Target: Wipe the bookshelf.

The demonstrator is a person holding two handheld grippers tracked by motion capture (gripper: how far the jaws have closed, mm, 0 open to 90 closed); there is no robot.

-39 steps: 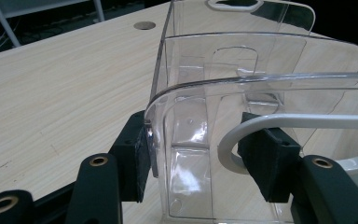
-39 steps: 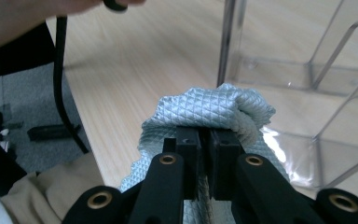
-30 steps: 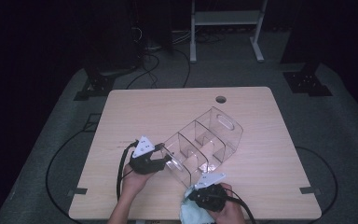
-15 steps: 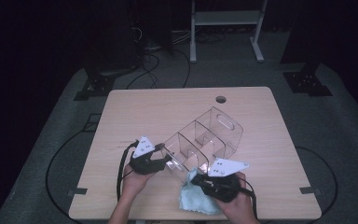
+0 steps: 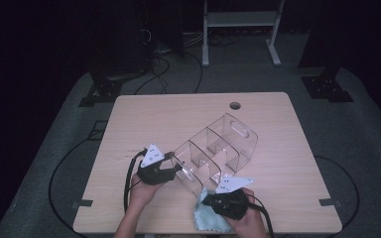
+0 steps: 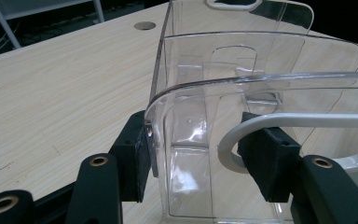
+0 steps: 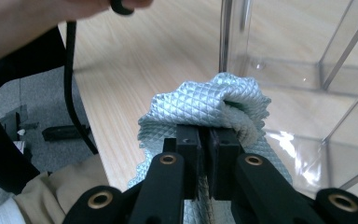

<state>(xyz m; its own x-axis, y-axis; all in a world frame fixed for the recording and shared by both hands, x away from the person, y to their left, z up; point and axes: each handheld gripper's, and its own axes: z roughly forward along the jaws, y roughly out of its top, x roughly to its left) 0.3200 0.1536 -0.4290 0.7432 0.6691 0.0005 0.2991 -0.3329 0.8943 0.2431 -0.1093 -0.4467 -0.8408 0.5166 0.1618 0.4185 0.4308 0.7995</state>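
Right hand-held gripper (image 7: 208, 140) clamped on a pale blue cloth (image 7: 214, 105) (diamond-textured), clear plastic organizer (image 7: 303, 56) just beyond

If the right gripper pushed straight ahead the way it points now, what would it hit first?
Probably the clear plastic organizer. The right gripper is shut on a light blue cloth, and the organizer's near wall stands just beyond that cloth, though the exact gap is hard to judge.

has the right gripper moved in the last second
Yes. The right gripper, shut on the cloth, has shifted rightward along the table's near edge and turned toward the clear organizer.
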